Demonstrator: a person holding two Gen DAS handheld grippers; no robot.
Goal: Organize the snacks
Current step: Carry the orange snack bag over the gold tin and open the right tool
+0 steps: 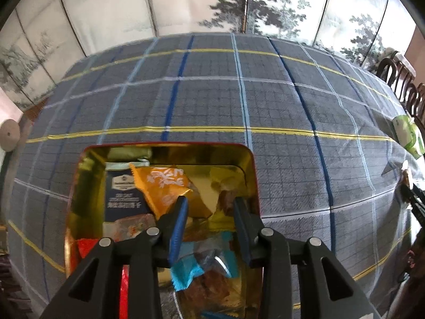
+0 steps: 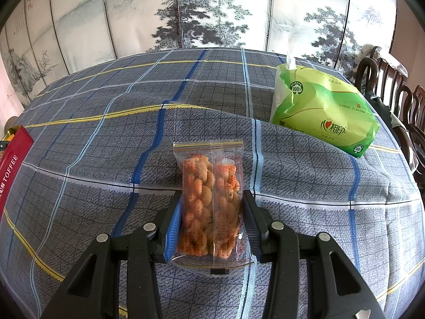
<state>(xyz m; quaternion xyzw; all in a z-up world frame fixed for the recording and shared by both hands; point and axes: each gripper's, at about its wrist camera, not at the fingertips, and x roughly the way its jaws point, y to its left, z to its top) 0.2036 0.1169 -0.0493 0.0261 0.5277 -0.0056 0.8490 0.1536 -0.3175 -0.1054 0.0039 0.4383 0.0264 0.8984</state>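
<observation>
A red tin with a gold inside (image 1: 249, 164) sits on the checked tablecloth and holds several snack packets: an orange one (image 1: 164, 186), a dark blue one (image 1: 120, 194), and a teal one (image 1: 186, 268). My left gripper (image 1: 209, 202) is open and empty above the tin's contents. In the right wrist view, my right gripper (image 2: 211, 199) is shut on a clear packet of orange snack balls (image 2: 209, 194), gripping it by its two sides. The tin's red side (image 2: 13, 164), lettered TOFFEE, shows at the left edge.
A green tissue pack (image 2: 324, 111) lies at the back right of the table, also in the left wrist view (image 1: 409, 138). Dark wooden chairs (image 2: 393, 90) stand along the right edge. A painted folding screen (image 2: 212, 13) stands behind the table.
</observation>
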